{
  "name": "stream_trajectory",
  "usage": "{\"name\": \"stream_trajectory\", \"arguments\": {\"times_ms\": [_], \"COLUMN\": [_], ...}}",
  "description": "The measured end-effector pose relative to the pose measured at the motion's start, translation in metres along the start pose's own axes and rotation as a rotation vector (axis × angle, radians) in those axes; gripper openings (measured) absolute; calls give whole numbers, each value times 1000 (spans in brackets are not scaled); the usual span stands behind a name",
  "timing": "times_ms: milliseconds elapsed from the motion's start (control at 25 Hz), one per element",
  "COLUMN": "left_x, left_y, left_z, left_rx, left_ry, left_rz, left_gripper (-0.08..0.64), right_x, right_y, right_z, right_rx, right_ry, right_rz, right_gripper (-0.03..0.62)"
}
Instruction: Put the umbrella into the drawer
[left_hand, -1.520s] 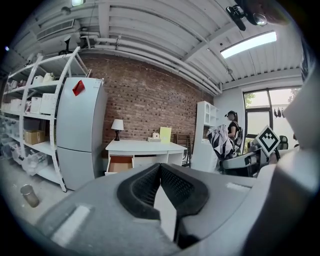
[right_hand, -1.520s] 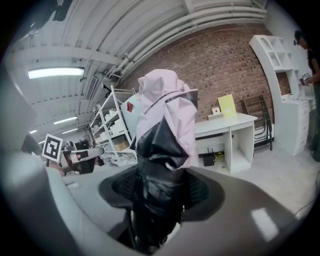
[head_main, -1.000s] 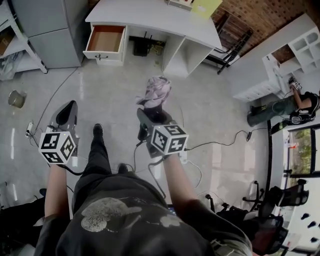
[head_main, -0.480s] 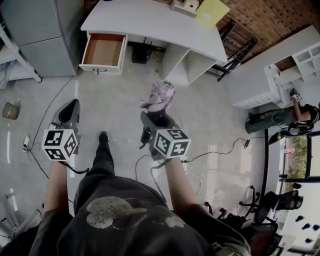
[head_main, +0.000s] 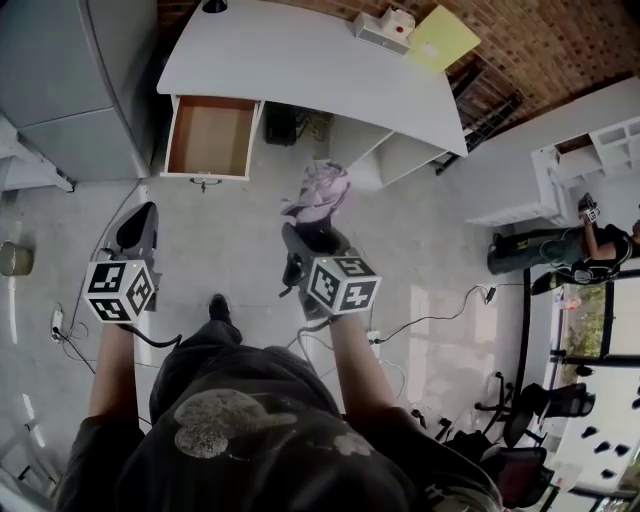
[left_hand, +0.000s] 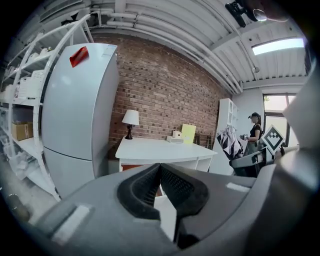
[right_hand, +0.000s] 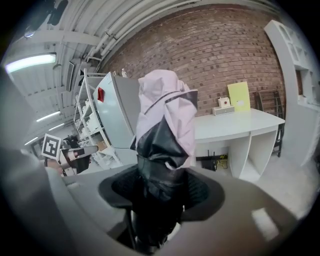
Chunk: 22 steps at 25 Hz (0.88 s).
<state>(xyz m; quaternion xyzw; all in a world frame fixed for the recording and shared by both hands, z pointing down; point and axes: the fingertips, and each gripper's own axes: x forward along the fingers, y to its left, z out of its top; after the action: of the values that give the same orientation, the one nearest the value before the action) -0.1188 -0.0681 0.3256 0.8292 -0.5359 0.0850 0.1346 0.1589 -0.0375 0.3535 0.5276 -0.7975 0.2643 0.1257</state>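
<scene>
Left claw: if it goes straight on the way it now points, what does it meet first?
Probably the open drawer at the left end of the white desk. The left claw has its shut tips lined up on it. Only floor lies between, and the fridge sits left of that line. Depth is unclear.

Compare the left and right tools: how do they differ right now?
The left tool is shut on nothing; the right tool is shut on the folded umbrella. The left tool's jaws meet at the tips; the right tool's are held apart by the umbrella. Both point toward the desk with its open drawer.
</scene>
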Motion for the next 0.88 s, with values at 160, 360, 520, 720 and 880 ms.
{"name": "stream_trajectory", "arguments": {"times_ms": [160, 360, 520, 720, 880], "left_x": [28, 53, 69, 85, 100], "left_y": [24, 33, 44, 54, 66], "left_z": [9, 14, 19, 23, 23], "left_rx": [-2, 7, 8, 7, -13], "left_ry": [9, 21, 24, 31, 55], "left_rz": [-12, -21, 5, 63, 129], "left_gripper": [11, 11, 11, 11, 11], "right_x": [29, 61, 93, 140, 183], "right_y": [3, 0, 1, -3, -4], "right_z": [12, 27, 43, 62, 71], "right_rx": [21, 3, -18, -50, -73], "right_ry": [20, 41, 44, 61, 101], "right_rz": [1, 8, 55, 135, 205], "right_gripper": [242, 242, 242, 242, 242]}}
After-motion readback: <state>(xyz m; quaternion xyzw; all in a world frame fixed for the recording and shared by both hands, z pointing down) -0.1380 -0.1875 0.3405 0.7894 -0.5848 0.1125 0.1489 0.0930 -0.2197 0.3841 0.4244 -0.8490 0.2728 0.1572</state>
